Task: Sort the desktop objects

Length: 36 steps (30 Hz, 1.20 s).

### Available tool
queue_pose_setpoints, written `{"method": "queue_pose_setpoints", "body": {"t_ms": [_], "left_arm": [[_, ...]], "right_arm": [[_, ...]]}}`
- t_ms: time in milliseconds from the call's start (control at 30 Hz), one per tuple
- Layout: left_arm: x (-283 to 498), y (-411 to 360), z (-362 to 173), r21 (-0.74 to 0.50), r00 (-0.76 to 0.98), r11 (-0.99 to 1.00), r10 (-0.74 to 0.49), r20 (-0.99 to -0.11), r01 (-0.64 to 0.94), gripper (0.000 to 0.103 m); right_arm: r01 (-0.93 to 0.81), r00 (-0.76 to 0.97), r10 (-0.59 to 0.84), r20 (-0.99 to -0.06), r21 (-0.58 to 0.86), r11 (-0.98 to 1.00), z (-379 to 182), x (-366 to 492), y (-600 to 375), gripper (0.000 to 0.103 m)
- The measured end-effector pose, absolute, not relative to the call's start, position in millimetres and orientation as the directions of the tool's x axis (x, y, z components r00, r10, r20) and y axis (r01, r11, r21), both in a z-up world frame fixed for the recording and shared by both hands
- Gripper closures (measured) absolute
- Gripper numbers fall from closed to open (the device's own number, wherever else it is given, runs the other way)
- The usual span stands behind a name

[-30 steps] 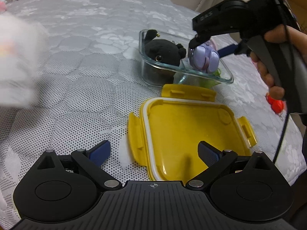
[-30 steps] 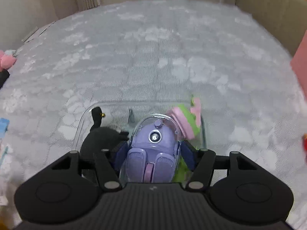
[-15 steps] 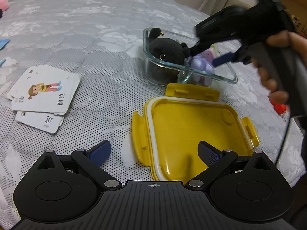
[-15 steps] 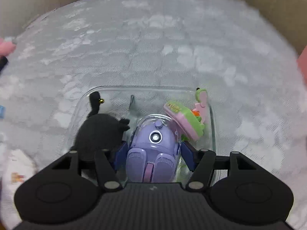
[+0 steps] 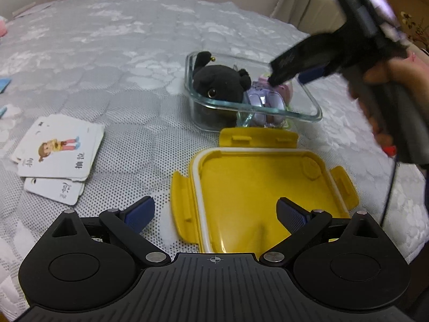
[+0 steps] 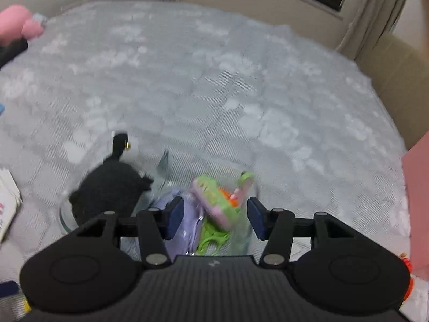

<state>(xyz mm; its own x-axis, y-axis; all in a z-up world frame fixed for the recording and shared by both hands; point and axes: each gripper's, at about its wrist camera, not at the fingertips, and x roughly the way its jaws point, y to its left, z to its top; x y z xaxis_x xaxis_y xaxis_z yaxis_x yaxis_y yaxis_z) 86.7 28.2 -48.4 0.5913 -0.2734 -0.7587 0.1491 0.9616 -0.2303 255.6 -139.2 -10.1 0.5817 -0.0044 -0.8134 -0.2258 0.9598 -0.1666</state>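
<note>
- Since a second ago, the purple toy point(image 6: 182, 214) has been let go by the right hand-held gripper point(image 6: 215, 218), whose pads were closed on it then; the toy is now seen lying inside the glass container point(image 5: 311, 99).
- Blue pads of the right hand-held gripper are held apart over the container, with nothing clamped between them (the view is blurred).
- In the right wrist view, the green and pink toy point(image 6: 214, 201) is seen in the gap between the pads, lying in the container beside the purple toy.
- A black plush toy point(image 5: 219, 83) is seated in the far left part of the same container, its tail tip raised above the rim.
- The left hand-held gripper point(image 5: 214, 216) is held low over the bed point(image 5: 134, 53), its jaws wide apart and empty; the yellow lid point(image 5: 257, 187) is lying upside down beneath it, just in front of the container.
- A small stack of picture cards point(image 5: 59, 155) is laid on the bed, well to the left of the lid.
- The right hand-held gripper's handle is gripped by a hand point(image 5: 375, 102) at the right edge of the left wrist view.
</note>
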Motion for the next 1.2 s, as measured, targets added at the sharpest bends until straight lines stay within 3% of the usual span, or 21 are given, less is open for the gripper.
{"method": "queue_pose_setpoints", "body": {"t_ms": [67,100,200,233,333,367,400,567,767,1200], "left_arm": [[87.1,28.9,-48.9,-0.23,0.589,0.962,-0.272,-0.761,0.147,0.003],[87.4,29.3,-49.5,-0.229,0.587,0.962,-0.271,-0.763,0.146,0.003],[88.2,31.1,-50.7,-0.233,0.584,0.962,-0.271,-0.765,0.141,0.003],[88.5,31.5,-50.8,-0.237,0.584,0.961,-0.274,-0.765,0.14,0.003],[88.6,31.2,-50.7,-0.244,0.583,0.96,-0.279,-0.763,0.14,0.003],[88.5,30.9,-50.5,-0.245,0.582,0.959,-0.28,-0.763,0.141,0.003],[88.5,30.0,-50.4,-0.245,0.582,0.959,-0.281,-0.763,0.143,0.003],[86.7,23.2,-48.7,-0.237,0.583,0.958,-0.287,-0.76,0.162,0.003],[84.7,23.6,-47.4,-0.225,0.588,0.96,-0.278,-0.759,0.164,0.003],[80.1,25.3,-46.5,-0.251,0.588,0.954,-0.299,-0.751,0.164,0.003]], "right_arm": [[-0.221,0.59,0.003,-0.807,-0.158,0.962,-16.0,258.2,-136.8,0.039],[-0.217,0.589,0.007,-0.808,-0.149,0.965,-17.6,259.6,-135.9,0.041],[-0.176,0.586,0.01,-0.81,-0.116,0.977,-14.5,259.6,-137.6,0.069],[-0.158,0.589,-0.01,-0.808,-0.127,0.979,-12.7,259.2,-138.9,0.082],[-0.143,0.58,0.03,-0.814,-0.066,0.988,-6.5,255.4,-152.2,0.084],[-0.137,0.579,0.036,-0.815,-0.054,0.989,-4.8,254.2,-155.8,0.092],[-0.146,0.582,0.035,-0.813,-0.062,0.987,-3.1,252.5,-157.2,0.093],[-0.198,0.598,-0.034,-0.801,-0.188,0.962,-8.2,251.8,-143.9,0.079],[-0.212,0.598,-0.078,-0.798,-0.251,0.945,-23.5,261.7,-128.8,0.076],[-0.046,0.526,0.059,-0.849,0.041,0.998,10.2,239.8,-167.2,0.079]]}}
